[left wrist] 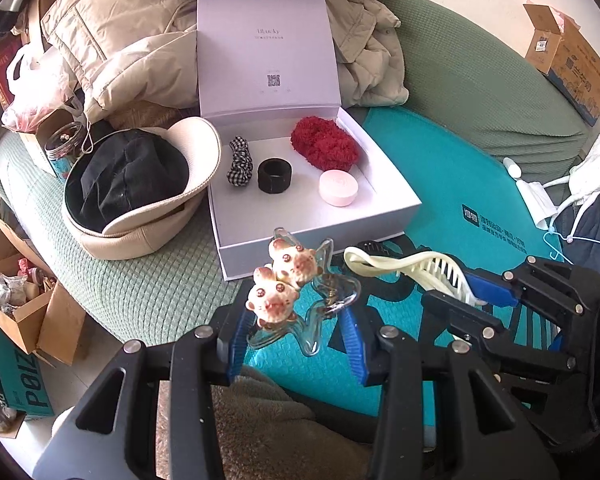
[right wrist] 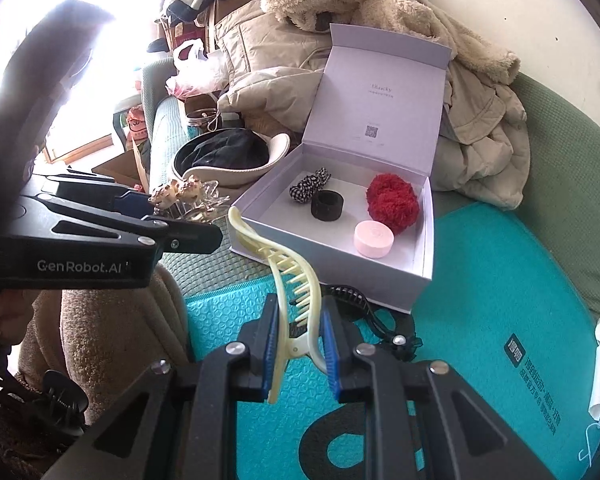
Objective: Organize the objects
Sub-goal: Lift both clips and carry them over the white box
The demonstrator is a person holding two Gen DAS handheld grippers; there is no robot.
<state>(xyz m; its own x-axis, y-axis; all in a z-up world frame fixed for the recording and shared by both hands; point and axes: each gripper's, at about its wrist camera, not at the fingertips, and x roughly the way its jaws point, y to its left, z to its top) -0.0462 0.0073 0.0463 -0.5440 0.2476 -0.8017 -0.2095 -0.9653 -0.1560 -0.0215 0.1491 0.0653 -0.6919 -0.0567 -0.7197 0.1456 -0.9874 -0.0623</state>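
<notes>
Left claw point(left wrist: 296, 332) grips a clear star-shaped clip with two bear charms point(left wrist: 286, 288); right claw point(right wrist: 300, 354), just beside it, clamps a cream hair clip point(right wrist: 290, 276) (teeth downward). Beyond both claws sits the open white box point(left wrist: 320, 232), holding a black band point(left wrist: 274, 175), checked scrunchie point(left wrist: 240, 162), red scrunchie point(left wrist: 325, 144) and pink case point(left wrist: 339, 188).

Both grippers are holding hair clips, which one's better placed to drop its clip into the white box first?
Probably the left. Its gripper holds the clear bear clip right at the white box front edge. The right gripper grips the cream claw clip further back over the teal mat.
</notes>
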